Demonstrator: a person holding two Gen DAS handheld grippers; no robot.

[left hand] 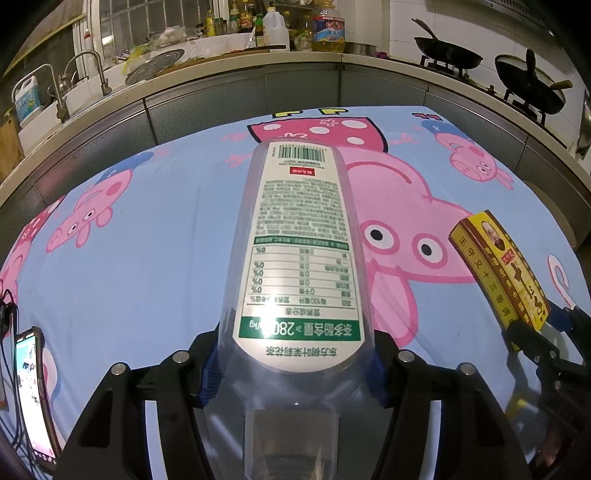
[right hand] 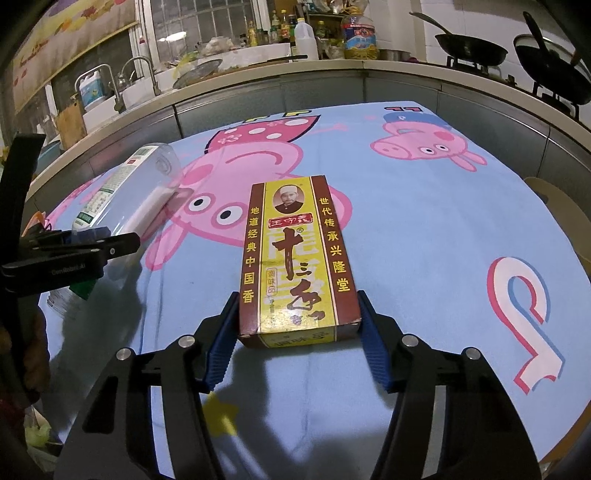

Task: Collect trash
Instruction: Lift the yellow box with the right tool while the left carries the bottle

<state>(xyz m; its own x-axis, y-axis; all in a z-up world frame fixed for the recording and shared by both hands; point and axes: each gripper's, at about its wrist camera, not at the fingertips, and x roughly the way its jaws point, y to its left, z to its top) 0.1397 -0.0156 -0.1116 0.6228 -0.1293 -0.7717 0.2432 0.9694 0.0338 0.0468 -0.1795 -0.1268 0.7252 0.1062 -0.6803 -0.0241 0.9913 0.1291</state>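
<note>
Count, this moment:
- grippers: 2, left gripper (left hand: 295,369), right gripper (right hand: 297,332)
- clear plastic bottle (left hand: 295,240): 1
- yellow-brown spice box (right hand: 299,258): 1
- cartoon-pig cloth (right hand: 424,229) on table: 1
- phone (left hand: 35,391) at table edge: 1
- black woks on stove: 2, first wok (left hand: 447,55), second wok (left hand: 532,86)
- sink taps: 2, first tap (left hand: 94,70), second tap (left hand: 55,92)
- large oil jug (left hand: 328,29): 1
- white jug (left hand: 275,31): 1
- small bottles at back wall: several, exact count unclear

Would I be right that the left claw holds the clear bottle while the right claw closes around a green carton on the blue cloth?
Nearly: the carton is yellow and brown, not green, as the right wrist view shows. The left claw does hold the clear bottle, and the right claw closes around the carton on the blue cloth.
</note>
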